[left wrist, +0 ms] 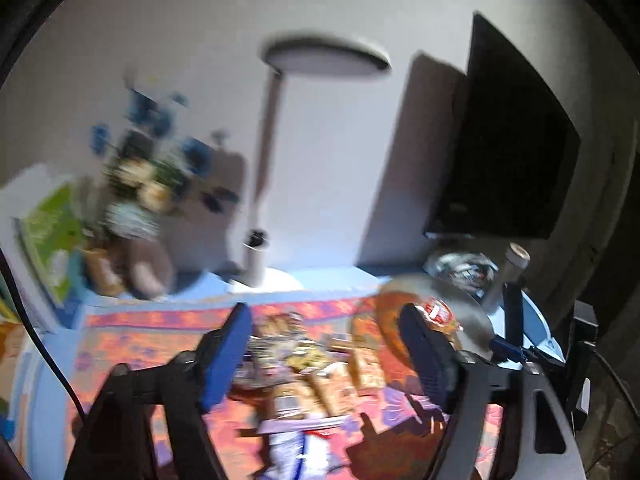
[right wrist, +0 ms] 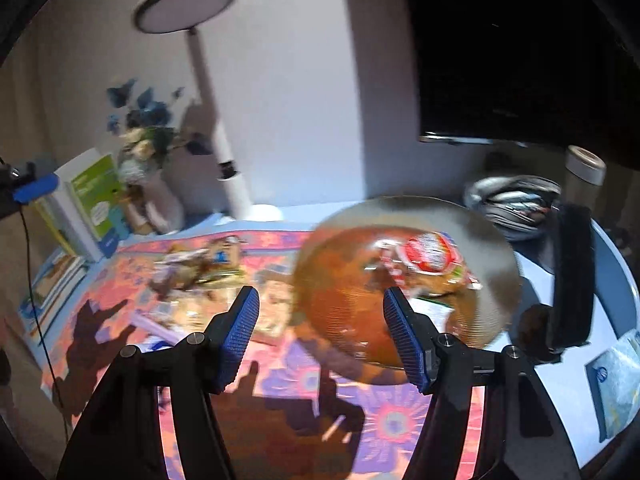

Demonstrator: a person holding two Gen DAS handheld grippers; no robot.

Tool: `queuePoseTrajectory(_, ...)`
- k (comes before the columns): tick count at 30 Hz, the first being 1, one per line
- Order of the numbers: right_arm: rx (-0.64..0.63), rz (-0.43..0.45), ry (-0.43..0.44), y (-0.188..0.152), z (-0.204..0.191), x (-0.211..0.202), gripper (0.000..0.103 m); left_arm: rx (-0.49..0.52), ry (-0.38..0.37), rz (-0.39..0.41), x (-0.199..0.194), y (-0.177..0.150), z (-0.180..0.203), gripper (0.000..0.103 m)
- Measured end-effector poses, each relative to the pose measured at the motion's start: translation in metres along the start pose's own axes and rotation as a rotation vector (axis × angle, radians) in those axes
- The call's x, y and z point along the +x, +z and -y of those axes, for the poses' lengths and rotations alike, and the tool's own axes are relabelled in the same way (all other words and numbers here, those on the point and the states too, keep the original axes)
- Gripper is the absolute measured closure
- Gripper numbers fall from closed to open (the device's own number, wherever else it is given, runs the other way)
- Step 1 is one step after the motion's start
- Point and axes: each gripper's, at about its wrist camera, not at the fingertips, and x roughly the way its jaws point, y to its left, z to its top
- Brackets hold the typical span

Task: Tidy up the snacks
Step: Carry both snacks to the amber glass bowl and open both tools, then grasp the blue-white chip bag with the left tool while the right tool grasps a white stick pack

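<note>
The loose heap of small snack packets (left wrist: pixel 304 364) in brown, tan and white wrappers lies on the orange, pink and purple flowered cloth (right wrist: pixel 392 420) that covers the middle of the pale blue counter (right wrist: pixel 616 276), just to the left of the wide, shallow bowl with an orange-brown inside and a grey rim (right wrist: pixel 404 292); blur hides the print on the packets. Inside that bowl, toward its far right, rests a snack pack with a red and white round label (right wrist: pixel 430 254). The left hand-held gripper (left wrist: pixel 324 356) hangs above the heap with its blue ribbed pads spread wide and nothing between them. The right hand-held gripper (right wrist: pixel 320 336) stands in front of the bowl's near left edge, its jaws likewise parted and empty. Behind the bowl to the right lie a clear bag of dark odds and ends (right wrist: pixel 516 200) and an upright metal cylinder with a pale lid (right wrist: pixel 586 168), below a black screen (right wrist: pixel 508 48). Left of the bowl, at the back of the counter, stands a white lamp with a round flat head (right wrist: pixel 188 4); further left a vase of blue and cream flowers (right wrist: pixel 148 140) and green and white books (right wrist: pixel 96 200).
</note>
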Motion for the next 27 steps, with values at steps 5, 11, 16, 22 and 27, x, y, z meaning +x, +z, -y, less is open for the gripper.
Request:
queuePoseTrajectory(5, -0.059, -0.026, 0.096, 0.001, -0.041, 0.005, 0.039, 0.007, 0.056, 0.025, -0.041, -0.020, -0.029, 0.015)
queuePoseTrajectory(11, -0.161, -0.077, 0.166, -0.009, -0.077, 0.022, 0.039, 0.003, 0.035, -0.132, -0.003, -0.092, -0.048, 0.015)
queuePoseTrajectory(16, -0.223, -0.134, 0.157, -0.022, -0.086, 0.044, 0.039, 0.032, 0.004, -0.230, 0.047, -0.146, -0.034, 0.015)
queuePoseTrajectory(22, -0.235, -0.218, 0.222, -0.038, -0.089, 0.073, 0.039, 0.094, -0.027, -0.316, 0.094, -0.181, -0.007, 0.015)
queuePoseTrajectory(27, -0.320, -0.248, 0.293, -0.050, -0.109, 0.092, 0.040, 0.114, -0.025, -0.363, 0.122, -0.195, 0.002, 0.015)
